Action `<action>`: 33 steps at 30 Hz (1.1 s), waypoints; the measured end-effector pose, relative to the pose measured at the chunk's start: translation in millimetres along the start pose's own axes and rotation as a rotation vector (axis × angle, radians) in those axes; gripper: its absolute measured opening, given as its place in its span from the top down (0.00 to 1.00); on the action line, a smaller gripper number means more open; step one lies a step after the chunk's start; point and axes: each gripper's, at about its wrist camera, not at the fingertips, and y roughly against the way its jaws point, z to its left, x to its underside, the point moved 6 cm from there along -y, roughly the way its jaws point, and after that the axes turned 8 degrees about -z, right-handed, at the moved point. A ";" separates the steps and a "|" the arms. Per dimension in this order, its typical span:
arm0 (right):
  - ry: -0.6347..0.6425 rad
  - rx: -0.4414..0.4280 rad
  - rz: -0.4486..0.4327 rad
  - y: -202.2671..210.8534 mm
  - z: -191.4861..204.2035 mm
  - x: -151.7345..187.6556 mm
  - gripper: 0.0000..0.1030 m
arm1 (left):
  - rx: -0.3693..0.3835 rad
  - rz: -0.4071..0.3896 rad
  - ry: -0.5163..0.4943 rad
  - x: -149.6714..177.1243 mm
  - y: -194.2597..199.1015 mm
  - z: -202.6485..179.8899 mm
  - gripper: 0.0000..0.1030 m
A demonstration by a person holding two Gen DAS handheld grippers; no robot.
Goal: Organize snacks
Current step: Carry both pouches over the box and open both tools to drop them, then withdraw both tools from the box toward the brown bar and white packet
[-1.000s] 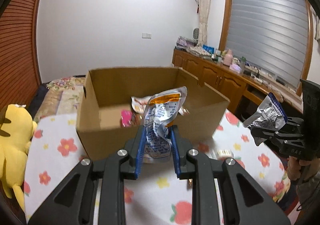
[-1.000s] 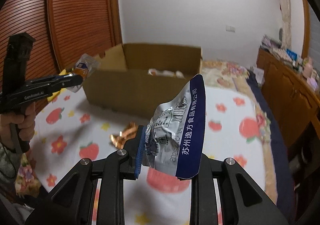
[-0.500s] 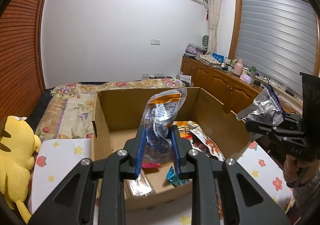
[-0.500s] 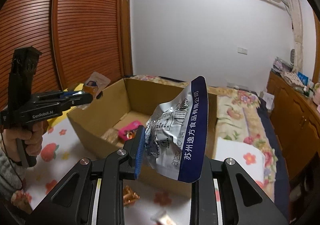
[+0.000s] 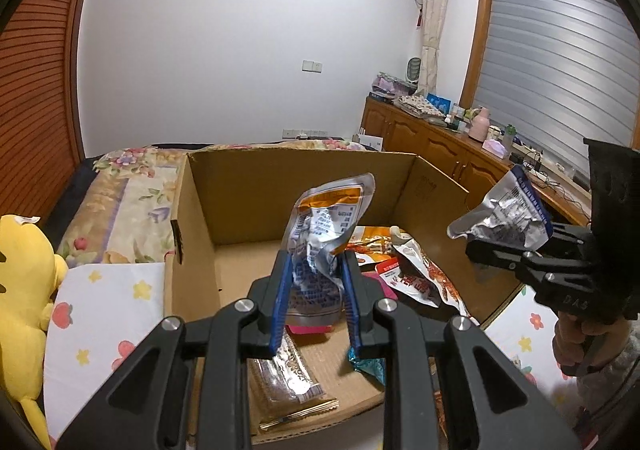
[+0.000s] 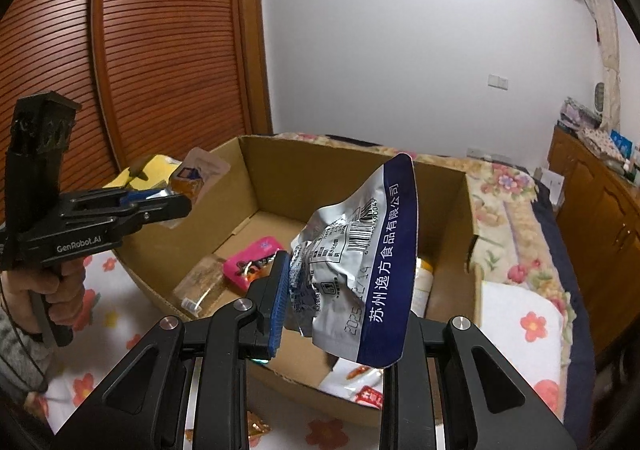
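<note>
Claws both over the open box now, each with a snack packet pinched.

Left claw (image 5: 316, 302) grips an orange-topped packet (image 5: 326, 234); right claw (image 6: 340, 302) grips a silver and blue packet (image 6: 360, 270). A second ago the box (image 5: 300, 185) stood far off across the flowered counter (image 5: 108, 314); now both packets hang above its floor, where other snacks (image 5: 416, 274) lie. Letting go looks like the next step.

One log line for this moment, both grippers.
left gripper: shut on orange packet | right gripper: shut on blue packet | both over open cardboard box | not released
</note>
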 end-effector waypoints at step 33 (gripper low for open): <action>0.009 0.015 0.020 1.7 9.2 10.2 0.76 | -0.044 0.003 -0.055 7.2 -1.6 -10.2 0.70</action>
